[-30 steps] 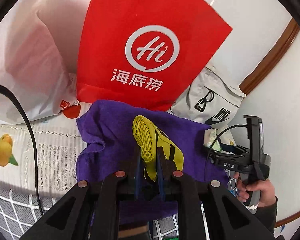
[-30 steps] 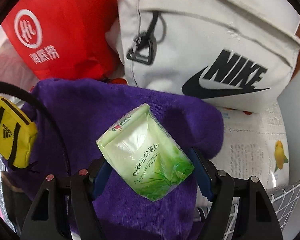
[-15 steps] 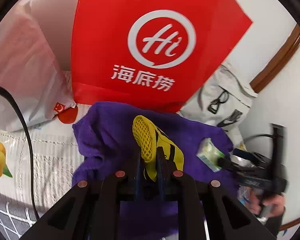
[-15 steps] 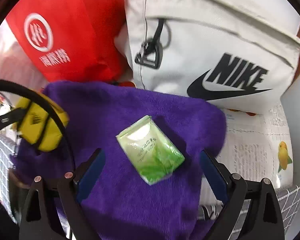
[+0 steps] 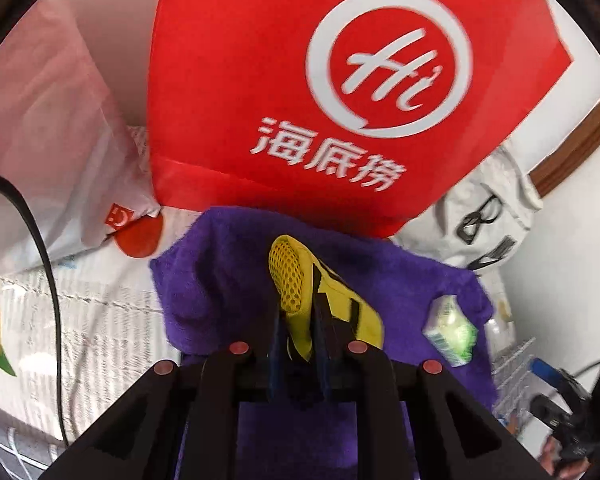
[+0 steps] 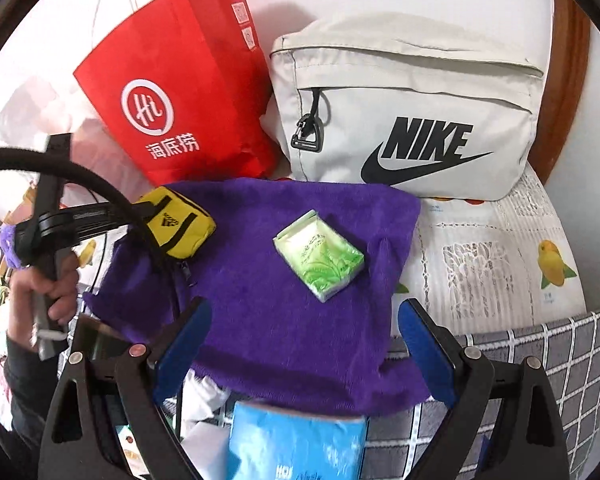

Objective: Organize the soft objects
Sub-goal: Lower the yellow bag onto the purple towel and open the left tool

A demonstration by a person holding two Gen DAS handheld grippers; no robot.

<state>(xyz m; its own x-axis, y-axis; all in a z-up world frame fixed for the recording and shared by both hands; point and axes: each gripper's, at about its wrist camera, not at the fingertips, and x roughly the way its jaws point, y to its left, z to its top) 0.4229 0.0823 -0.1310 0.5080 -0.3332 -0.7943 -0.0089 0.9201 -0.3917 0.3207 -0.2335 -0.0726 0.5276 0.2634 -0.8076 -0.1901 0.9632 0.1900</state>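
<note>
My left gripper [image 5: 298, 332] is shut on a small yellow pouch [image 5: 300, 292] with black straps and holds it above a purple towel [image 5: 220, 272]. In the right wrist view the pouch [image 6: 176, 222] hangs over the towel's [image 6: 268, 280] left part. A green tissue pack [image 6: 320, 256] lies on the towel; it also shows in the left wrist view [image 5: 450, 330]. My right gripper [image 6: 304, 328] is open and empty, back from the tissue pack, above the towel's near edge.
A red paper bag [image 6: 180, 100] and a beige Nike bag [image 6: 412, 116] stand behind the towel. A white plastic bag [image 5: 48, 152] lies to the left. A blue packet [image 6: 296, 444] sits at the near edge. The cloth has fruit prints [image 6: 552, 264].
My right gripper has let go of the green tissue pack, opened wide and pulled back and up. My left gripper has carried the yellow pouch forward toward the red bag.
</note>
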